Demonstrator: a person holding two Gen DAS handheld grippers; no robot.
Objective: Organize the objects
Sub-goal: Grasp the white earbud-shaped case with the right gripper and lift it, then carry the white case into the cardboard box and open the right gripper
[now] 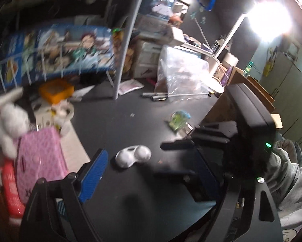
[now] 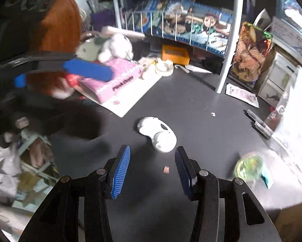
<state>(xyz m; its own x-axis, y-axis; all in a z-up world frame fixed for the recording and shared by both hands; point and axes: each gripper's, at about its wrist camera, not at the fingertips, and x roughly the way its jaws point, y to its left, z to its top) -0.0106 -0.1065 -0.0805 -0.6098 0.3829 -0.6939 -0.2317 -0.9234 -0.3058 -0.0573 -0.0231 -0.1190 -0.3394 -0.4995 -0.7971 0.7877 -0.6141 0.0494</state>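
As the white case lies mid-desk, just beyond our released right gripper, we judge grasping comes next: advance, straddle, close; left gripper also spread, empty.

No text legible. Dark lettering on side of pink rectangular box: too blurred to read.
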